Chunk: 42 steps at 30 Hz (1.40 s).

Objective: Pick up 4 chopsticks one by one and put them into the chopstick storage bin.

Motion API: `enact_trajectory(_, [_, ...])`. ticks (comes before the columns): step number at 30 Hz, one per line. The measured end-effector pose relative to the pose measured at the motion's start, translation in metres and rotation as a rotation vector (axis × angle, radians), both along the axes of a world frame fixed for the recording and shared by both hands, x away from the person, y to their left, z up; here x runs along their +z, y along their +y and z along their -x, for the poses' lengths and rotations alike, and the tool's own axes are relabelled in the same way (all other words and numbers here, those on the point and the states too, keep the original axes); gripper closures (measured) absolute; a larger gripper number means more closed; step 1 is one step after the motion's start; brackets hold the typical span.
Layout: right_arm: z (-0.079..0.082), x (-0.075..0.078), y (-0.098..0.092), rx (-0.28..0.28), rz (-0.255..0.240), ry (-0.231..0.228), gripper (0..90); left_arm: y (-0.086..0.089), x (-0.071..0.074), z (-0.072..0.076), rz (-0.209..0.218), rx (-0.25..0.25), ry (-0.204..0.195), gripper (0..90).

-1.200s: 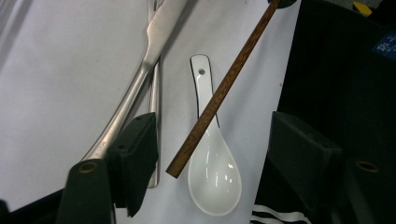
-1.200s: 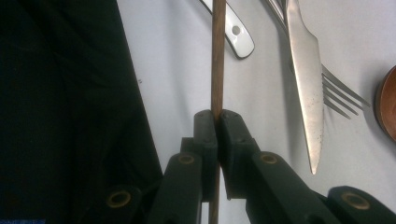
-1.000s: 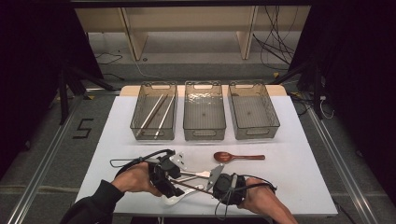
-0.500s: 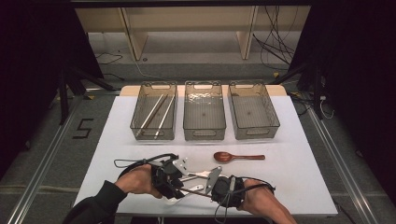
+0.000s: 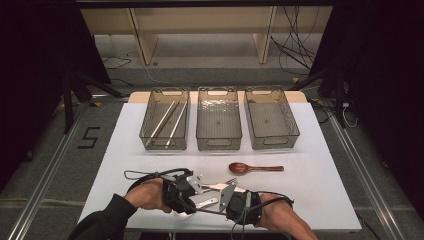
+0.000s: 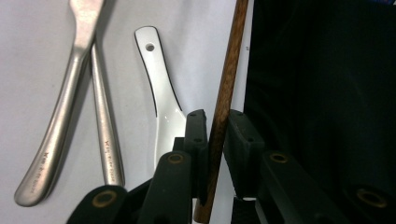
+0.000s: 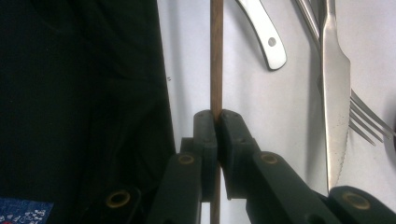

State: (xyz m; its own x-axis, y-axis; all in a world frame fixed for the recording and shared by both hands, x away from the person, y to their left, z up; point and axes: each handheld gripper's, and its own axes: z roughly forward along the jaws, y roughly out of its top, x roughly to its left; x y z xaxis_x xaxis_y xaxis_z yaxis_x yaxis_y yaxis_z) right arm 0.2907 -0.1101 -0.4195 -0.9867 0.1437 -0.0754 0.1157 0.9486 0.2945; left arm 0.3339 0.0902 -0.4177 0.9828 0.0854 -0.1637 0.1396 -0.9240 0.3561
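High view looks down over the table (image 5: 320, 165); both gripper views sit close, seemingly sharing one wooden chopstick (image 6: 223, 107).

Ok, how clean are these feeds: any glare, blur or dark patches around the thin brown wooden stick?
Left gripper view: thin brown wooden stick sharp, right half black. Right gripper view: glare on the steel table knife, left side dark. High view: white table evenly lit, surroundings dim, soft focus.

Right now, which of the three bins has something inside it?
The left bin: it holds chopsticks. The middle bin and right bin look empty.
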Motion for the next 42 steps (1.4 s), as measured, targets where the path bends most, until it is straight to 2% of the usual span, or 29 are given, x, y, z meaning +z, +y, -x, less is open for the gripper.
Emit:
enact_trajectory(4, [-0.001, 0.000, -0.002, -0.006, -0.002, 0.002, 84.4, 0.000, 0.000, 0.002, 0.020, -0.036, 0.015, 82.5])
enact_trajectory(8, [-0.005, 0.002, -0.006, -0.033, -0.014, 0.012, 81.3, 0.001, 0.002, 0.004, 0.045, -0.028, 0.014, 83.7])
enact_trajectory(10, [-0.007, 0.004, -0.008, -0.055, -0.024, 0.023, 75.6, 0.003, 0.002, 0.004, 0.031, -0.022, 0.000, 83.9])
enact_trajectory(14, [-0.011, 0.014, -0.014, -0.153, -0.055, 0.006, 60.2, 0.010, 0.007, -0.002, 0.040, 0.029, -0.021, 83.9])
enact_trajectory(16, [-0.013, 0.020, -0.018, -0.184, -0.083, 0.011, 57.1, 0.014, 0.010, -0.005, 0.057, 0.061, -0.034, 83.9])
enact_trajectory(24, [-0.022, 0.032, -0.035, -0.336, -0.185, -0.073, 39.1, 0.028, 0.015, -0.014, 0.065, 0.146, -0.074, 83.9])
enact_trajectory(27, [-0.026, 0.035, -0.043, -0.380, -0.214, -0.088, 35.3, 0.033, 0.017, -0.018, 0.071, 0.190, -0.085, 83.9])
enact_trajectory(29, [-0.028, 0.034, -0.047, -0.429, -0.238, -0.103, 34.8, 0.038, 0.018, -0.021, 0.075, 0.218, -0.094, 83.9])
enact_trajectory(32, [-0.029, 0.033, -0.052, -0.456, -0.250, -0.115, 33.8, 0.044, 0.020, -0.024, 0.079, 0.265, -0.109, 83.9])
enact_trajectory(39, [-0.035, 0.026, -0.059, -0.512, -0.261, -0.095, 31.7, 0.058, 0.030, -0.032, 0.122, 0.382, -0.145, 83.9])
enact_trajectory(42, [-0.037, 0.022, -0.062, -0.525, -0.256, -0.080, 31.4, 0.065, 0.032, -0.036, 0.128, 0.426, -0.157, 83.9])
